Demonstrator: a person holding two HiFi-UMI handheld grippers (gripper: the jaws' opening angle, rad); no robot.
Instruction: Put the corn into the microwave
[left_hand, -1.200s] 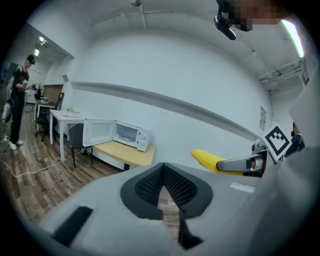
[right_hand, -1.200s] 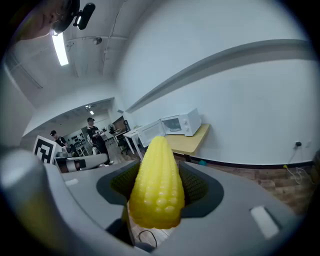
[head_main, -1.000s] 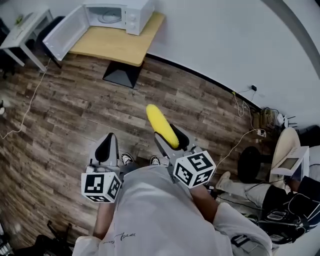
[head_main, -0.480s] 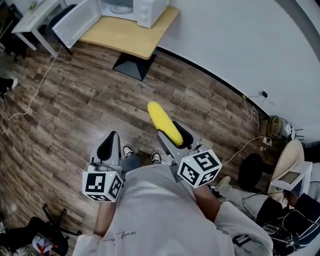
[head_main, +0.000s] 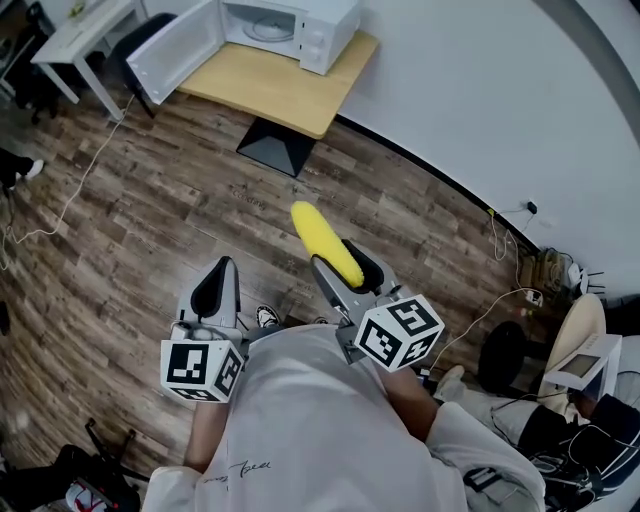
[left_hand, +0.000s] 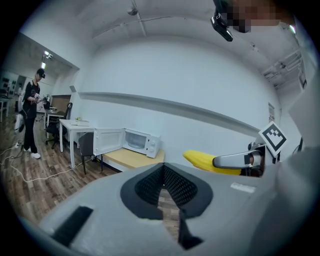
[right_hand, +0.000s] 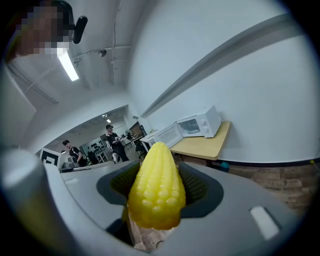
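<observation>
Here the right gripper (head_main: 341, 263) clamps a bright yellow, tapered corn (right_hand: 156, 192)

Yellow corn (head_main: 325, 243) in right tool (head_main: 345, 270)

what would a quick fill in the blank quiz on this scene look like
1. The right gripper is shut on the ___.
2. The left gripper holds ___.
3. The microwave on the table has its door standing ___.
Missing words: corn; nothing; open.
</observation>
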